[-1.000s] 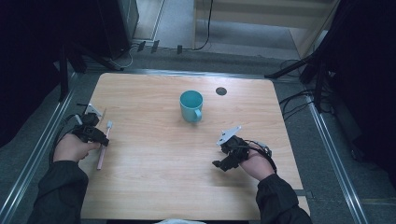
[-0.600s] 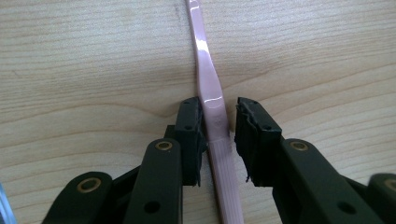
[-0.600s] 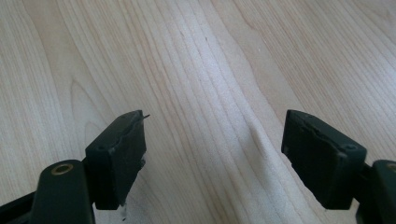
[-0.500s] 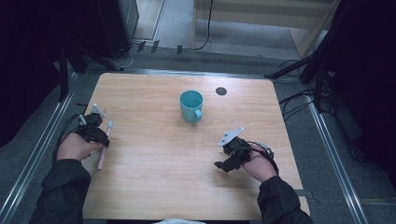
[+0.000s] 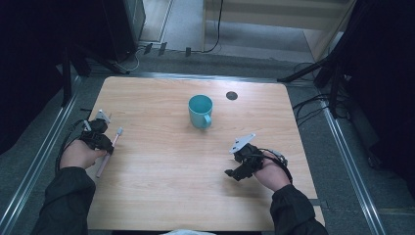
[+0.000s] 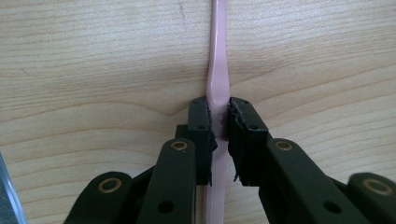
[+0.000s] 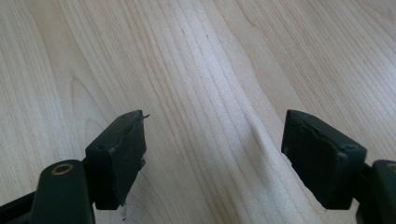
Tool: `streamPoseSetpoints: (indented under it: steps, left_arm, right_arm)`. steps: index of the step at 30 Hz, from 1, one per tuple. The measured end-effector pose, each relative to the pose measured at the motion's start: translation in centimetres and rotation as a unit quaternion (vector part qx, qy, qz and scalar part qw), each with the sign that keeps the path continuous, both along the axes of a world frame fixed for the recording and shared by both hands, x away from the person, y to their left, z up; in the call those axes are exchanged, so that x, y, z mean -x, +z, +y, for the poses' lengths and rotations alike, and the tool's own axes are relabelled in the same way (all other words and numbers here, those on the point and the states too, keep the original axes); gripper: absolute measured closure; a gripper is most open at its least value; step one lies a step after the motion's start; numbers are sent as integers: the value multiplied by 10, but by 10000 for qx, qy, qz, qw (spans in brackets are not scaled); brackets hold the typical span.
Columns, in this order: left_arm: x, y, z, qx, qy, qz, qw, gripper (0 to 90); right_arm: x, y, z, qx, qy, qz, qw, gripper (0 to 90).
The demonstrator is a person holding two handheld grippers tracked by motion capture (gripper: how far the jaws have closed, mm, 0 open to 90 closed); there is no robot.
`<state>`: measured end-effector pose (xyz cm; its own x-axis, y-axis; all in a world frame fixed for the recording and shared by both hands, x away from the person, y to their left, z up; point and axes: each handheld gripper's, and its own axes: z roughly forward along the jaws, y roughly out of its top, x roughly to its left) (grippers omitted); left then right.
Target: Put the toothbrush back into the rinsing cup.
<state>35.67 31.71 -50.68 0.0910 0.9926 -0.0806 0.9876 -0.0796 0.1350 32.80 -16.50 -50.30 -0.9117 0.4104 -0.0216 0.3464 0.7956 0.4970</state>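
Left hand-held gripper clamps the pink toothbrush on the table; right hand-held gripper gapes empty

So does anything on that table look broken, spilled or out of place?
Mostly tidy. The teal mug stands upright, nothing spilled. The one oddity: the pads on the left gripper look ragged and chipped where its fingers clamp the pink toothbrush. The right gripper is open over the bare wooden table.

Counter: pale wood-grain surface, smooth, slight sheen. Toothbrush: pink plastic, smooth, semi-gloss. Tongs' pads: matt black, edges rough and frayed; teal cup looks glossy.
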Motion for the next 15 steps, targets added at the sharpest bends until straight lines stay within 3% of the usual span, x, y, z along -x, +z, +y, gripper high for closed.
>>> streamPoseSetpoints:
  steps: [4,7,9,11,15]
  left_arm:
    - [0,0,1,38,-7,15,10000,795]
    - [0,3,2,232,57,-45,9997,830]
    - [1,4,3,168,1,-69,9998,838]
    - [1,1,3,286,-31,-4,9996,837]
    - [1,1,4,294,-12,-13,9996,838]
  right_arm:
    - [0,0,0,5,15,8,10000,218]
    - [0,0,0,1,20,8,10000,218]
    - [0,0,0,5,17,7,10000,218]
    - [0,0,0,7,18,21,10000,218]
    - [0,0,1,3,20,9,10000,218]
